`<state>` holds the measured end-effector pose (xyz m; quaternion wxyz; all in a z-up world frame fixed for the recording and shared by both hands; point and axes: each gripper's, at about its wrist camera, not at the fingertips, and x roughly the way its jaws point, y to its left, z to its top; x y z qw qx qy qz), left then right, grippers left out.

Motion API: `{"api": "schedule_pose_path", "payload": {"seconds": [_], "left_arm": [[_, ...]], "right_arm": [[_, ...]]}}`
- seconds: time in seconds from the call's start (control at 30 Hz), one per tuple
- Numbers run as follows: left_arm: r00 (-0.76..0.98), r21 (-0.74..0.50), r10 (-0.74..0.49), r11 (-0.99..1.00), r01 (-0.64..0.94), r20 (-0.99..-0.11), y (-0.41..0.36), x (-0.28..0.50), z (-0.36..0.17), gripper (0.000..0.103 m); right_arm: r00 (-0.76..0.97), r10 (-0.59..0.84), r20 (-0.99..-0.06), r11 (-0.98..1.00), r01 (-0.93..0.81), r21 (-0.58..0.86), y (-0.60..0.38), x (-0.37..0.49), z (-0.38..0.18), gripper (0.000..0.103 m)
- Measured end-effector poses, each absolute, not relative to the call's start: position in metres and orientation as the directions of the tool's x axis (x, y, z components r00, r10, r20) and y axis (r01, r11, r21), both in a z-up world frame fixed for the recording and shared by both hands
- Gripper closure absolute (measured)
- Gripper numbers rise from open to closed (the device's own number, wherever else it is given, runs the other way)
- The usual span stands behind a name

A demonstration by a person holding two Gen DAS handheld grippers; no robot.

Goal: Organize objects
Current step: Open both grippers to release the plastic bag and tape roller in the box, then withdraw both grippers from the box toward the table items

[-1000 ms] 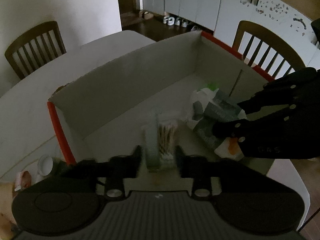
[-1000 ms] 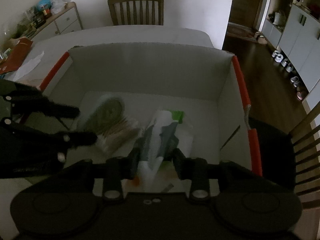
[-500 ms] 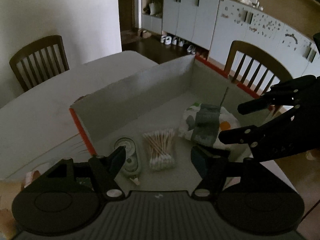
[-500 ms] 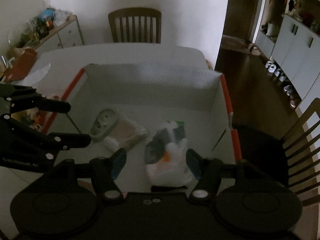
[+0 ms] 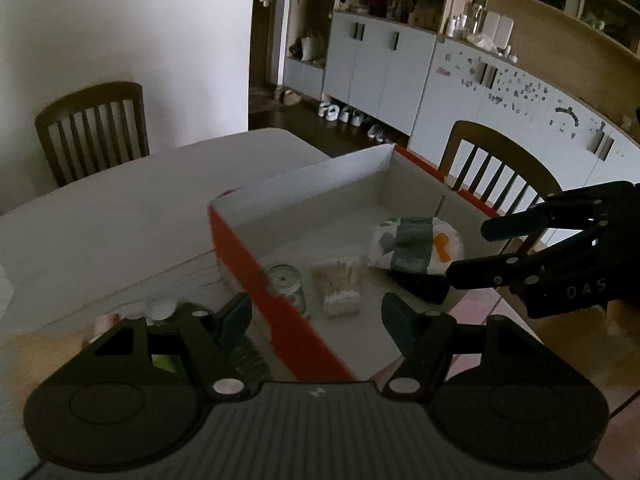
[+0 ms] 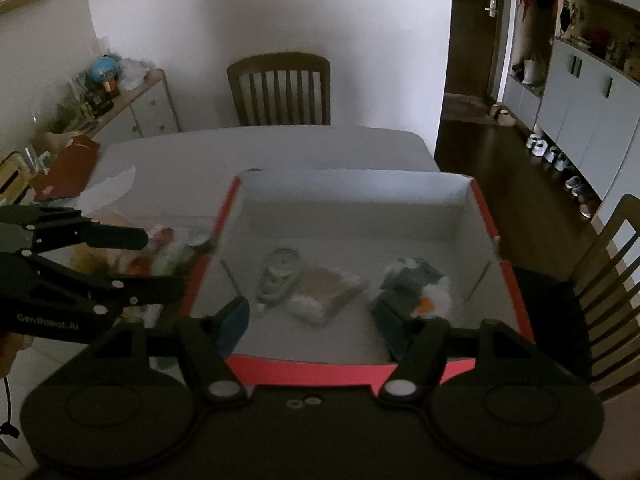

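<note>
Left wrist: both hand-held grippers (image 5: 316, 316) (image 6: 316, 316) apparently empty above box (image 5: 304, 184)

Your box (image 6: 502, 280) is white inside with red-orange edges; the packet (image 5: 416, 246) is white, grey-green and orange; the cotton swabs (image 5: 336, 280) look beige with white tips.

A white tabletop (image 6: 280, 148) fills the middle of the room. A dark wooden slat-back chair (image 6: 279, 88) stands at its far end against a white wall (image 6: 260, 8), and another chair (image 5: 492, 164) stands at its side. Pale blue cabinets (image 5: 380, 80) line the wall beyond — several pairs of shoes (image 5: 344, 114) sit on the dark floor (image 6: 480, 140) before them. A low sideboard (image 6: 140, 108) carries clutter, a small globe (image 6: 105, 68) among it.
</note>
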<state>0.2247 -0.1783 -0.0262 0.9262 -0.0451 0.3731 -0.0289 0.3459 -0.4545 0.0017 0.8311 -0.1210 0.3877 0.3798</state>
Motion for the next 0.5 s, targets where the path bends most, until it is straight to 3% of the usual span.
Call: {"api": "schedule_pose_path", "payload": {"seconds": [0.23, 0.5], "left_arm": [[0.736, -0.092, -0.063, 0.996, 0.001, -0.674, -0.144, 0.187, -0.021, 0.025], [0.738, -0.111, -0.040, 0.993, -0.047, -0.673, -0.097, 0.142, -0.030, 0.025]], "right_arm": [[0.401, 0.559, -0.726, 0.680, -0.722, 0.124, -0.426, 0.305, 0.002, 0.028], [0.395, 0.552, -0.735, 0.685, -0.717, 0.130, -0.388, 0.266, -0.008, 0.022]]}}
